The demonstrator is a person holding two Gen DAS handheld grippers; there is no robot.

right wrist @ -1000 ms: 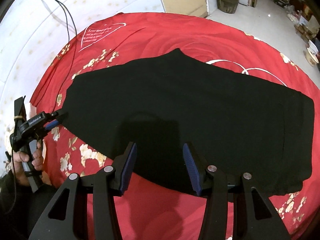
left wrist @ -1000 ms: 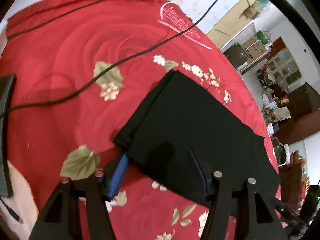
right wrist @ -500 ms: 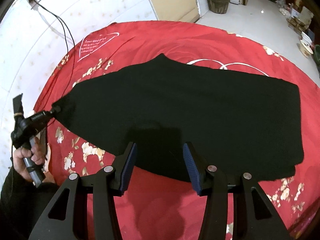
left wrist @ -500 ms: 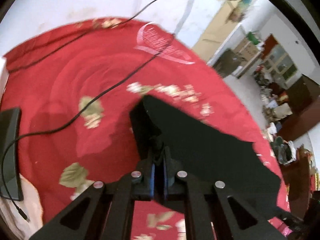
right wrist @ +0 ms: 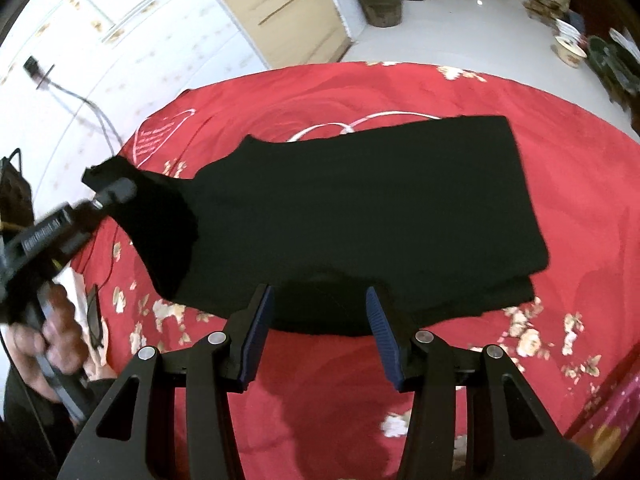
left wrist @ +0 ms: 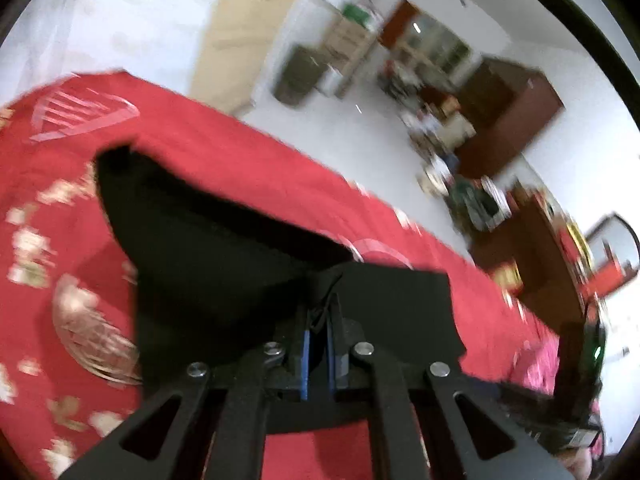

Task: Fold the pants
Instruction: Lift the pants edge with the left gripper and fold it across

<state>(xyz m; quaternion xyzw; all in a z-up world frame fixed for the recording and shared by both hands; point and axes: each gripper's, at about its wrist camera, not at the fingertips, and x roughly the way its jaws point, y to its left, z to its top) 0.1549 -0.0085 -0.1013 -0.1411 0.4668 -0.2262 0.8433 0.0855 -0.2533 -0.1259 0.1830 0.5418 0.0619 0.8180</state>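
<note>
Clamped tight on a bunched corner of the black pants [left wrist: 224,264], the left gripper [left wrist: 317,334] has only a sliver of cloth showing between its blue pads [left wrist: 305,356], and the fabric fans out ahead of it and to its left, lifted off the red floral bedspread [left wrist: 248,160]. Seen from the right wrist camera, that same gripper [right wrist: 116,192] sits far to the left of the right gripper, gripped by a hand [right wrist: 48,340], with the raised end of the pants [right wrist: 360,216] draping down from its tip. From there the garment runs rightward, lying flat across the bedspread [right wrist: 580,184] directly ahead of the right gripper [right wrist: 320,320], its squared end off to the front right. The right gripper's jaws stand apart with nothing between them; the near edge of the pants lies just beyond its fingertips [right wrist: 260,312], and whether they touch the cloth is not clear. Behind the bed, a pale wall [right wrist: 120,60] and a cardboard panel [right wrist: 280,4] show.
</note>
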